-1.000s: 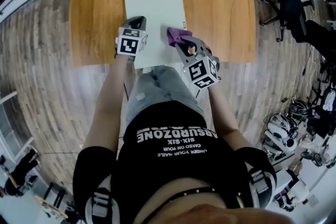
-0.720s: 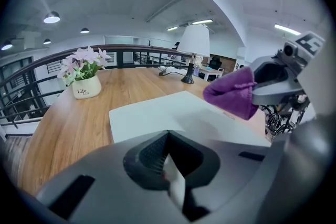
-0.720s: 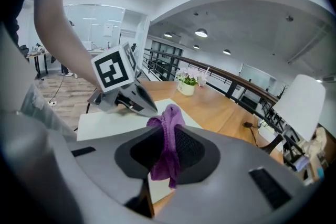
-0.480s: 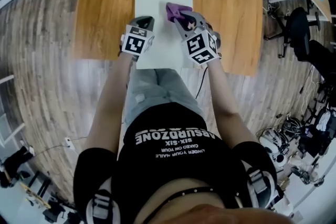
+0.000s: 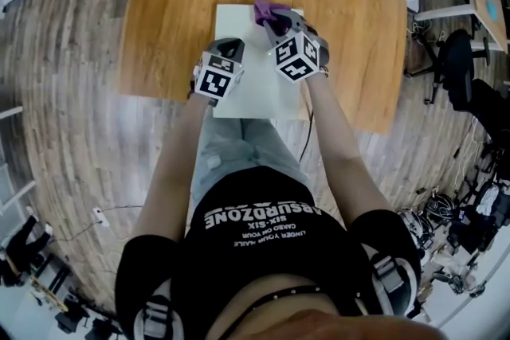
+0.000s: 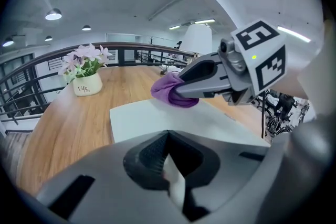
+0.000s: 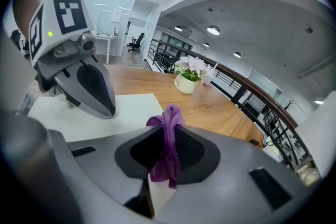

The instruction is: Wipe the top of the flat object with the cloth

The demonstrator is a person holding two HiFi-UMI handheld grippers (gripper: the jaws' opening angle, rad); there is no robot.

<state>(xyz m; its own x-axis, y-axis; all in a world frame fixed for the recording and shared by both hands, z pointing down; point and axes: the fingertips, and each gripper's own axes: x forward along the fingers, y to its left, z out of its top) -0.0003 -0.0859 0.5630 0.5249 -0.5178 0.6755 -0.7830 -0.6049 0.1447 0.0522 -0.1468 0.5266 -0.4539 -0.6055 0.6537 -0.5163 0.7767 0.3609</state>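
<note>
The left gripper (image 5: 229,46), jaws together and empty, sits on the board (image 5: 256,95) by its left edge. The board lies at the table's (image 5: 171,28) near edge, its long axis running away from the person. The right gripper (image 5: 277,24) is clamped on the cloth (image 5: 268,11) at the board's far edge, so nearly all its length lies nearward of the cloth.

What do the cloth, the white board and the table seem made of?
Cloth: soft purple fabric, perhaps microfibre; it hangs in limp folds. Board: smooth, matte white, looks rigid; plastic or coated card, unclear. Table: wood or wood-look laminate, with visible grain and a low sheen.
</note>
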